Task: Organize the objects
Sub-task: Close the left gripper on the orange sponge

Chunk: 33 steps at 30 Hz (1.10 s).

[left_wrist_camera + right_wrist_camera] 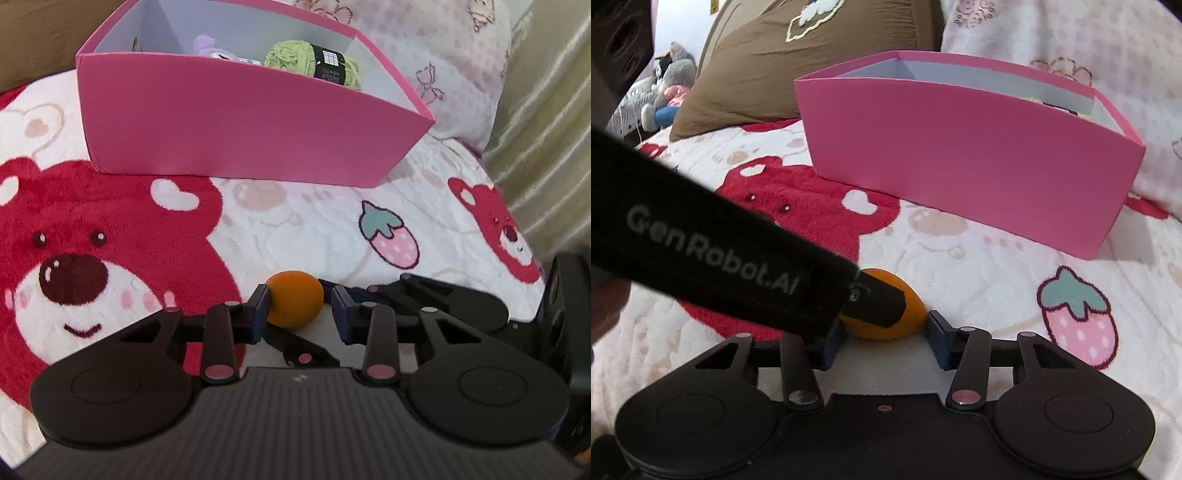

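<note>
We see a bed covered by a fleecy white blanket [303, 229] printed with red bears and strawberries. On it, the pink box [236, 122] sits at upper centre; the orange ball [295, 302] lies at lower centre; a brown pillow [798, 62] rests at upper left.

A ball [294, 303] is set on the blanket [295, 229] between the jaws of both grippers. Beyond the jaws a box [236, 125] is placed, with yarn [295, 59] inside it.
</note>
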### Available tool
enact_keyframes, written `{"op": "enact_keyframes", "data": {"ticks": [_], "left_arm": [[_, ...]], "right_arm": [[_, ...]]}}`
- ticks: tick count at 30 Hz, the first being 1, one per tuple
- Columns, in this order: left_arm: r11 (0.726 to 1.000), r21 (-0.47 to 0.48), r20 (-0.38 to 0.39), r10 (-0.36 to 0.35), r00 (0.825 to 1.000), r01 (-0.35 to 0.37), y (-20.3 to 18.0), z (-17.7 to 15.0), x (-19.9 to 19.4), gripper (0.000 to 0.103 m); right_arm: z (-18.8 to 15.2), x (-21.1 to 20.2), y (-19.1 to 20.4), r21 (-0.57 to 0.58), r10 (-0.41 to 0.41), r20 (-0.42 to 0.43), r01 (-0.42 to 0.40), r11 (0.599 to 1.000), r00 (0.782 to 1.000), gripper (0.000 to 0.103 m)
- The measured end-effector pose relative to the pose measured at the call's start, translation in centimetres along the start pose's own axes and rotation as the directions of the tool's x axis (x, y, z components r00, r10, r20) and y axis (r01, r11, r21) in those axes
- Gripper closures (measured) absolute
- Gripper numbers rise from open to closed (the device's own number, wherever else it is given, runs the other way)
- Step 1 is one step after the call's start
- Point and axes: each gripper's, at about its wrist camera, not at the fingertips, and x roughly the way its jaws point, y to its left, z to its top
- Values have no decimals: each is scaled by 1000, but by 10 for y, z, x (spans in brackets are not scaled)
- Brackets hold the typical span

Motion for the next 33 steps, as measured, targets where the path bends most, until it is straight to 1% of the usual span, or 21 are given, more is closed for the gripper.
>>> {"op": "enact_keyframes", "data": {"ticks": [3, 7, 10, 11, 13, 14, 16, 18, 20, 23, 25, 27, 30, 33], "left_arm": [[1000, 4, -1, 0, 1000, 0, -2, 0, -2, 68], [1000, 25, -5, 11, 1000, -11, -7, 0, -6, 68], [999, 34, -5, 4, 1000, -4, -11, 0, -9, 68], [999, 36, -7, -3, 1000, 3, -12, 1, -10, 68], [999, 31, -22, -17, 1000, 17, -14, 2, -13, 68], [999, 29, -29, -20, 999, 21, -15, 3, -14, 68], [999, 45, -36, -15, 999, 16, -17, 4, -17, 68], [998, 58, -25, -16, 1000, 17, -18, 4, -21, 68], [998, 51, -22, -19, 1000, 20, -18, 4, -25, 68], [999, 48, -43, -15, 999, 17, -19, 6, -29, 68], [998, 56, -60, -14, 998, 17, -20, 6, -32, 71], [998, 51, -59, -35, 998, 38, -22, 7, -39, 71], [997, 62, -42, -43, 998, 46, -28, 10, -51, 71], [996, 81, -29, -43, 999, 45, -33, 14, -61, 71]], "right_arm": [[1, -3, 6, -28, -19, 5, 19, 999, 1000, 52], [5, -7, 7, -24, -24, -4, 23, 999, 1000, 52], [5, -10, 12, -59, -53, 5, 53, 997, 999, 52], [5, -11, 16, -86, -75, 13, 76, 993, 997, 52], [1, -14, 30, -204, -149, 46, 155, 967, 988, 52], [0, -15, 34, -230, -166, 56, 174, 958, 985, 52], [0, -18, 36, -224, -163, 56, 172, 959, 985, 52], [1, -22, 37, -231, -167, 66, 178, 957, 984, 52], [3, -27, 37, -225, -163, 74, 176, 958, 984, 52], [8, -36, 33, -183, -136, 56, 144, 972, 989, 52], [12, -43, 30, -148, -115, 36, 119, 982, 993, 52], [17, -52, 28, -105, -107, 21, 109, 988, 994, 52], [20, -64, 35, -143, -149, 57, 156, 977, 987, 52], [22, -72, 39, -173, -167, 89, 180, 968, 982, 53]]}}
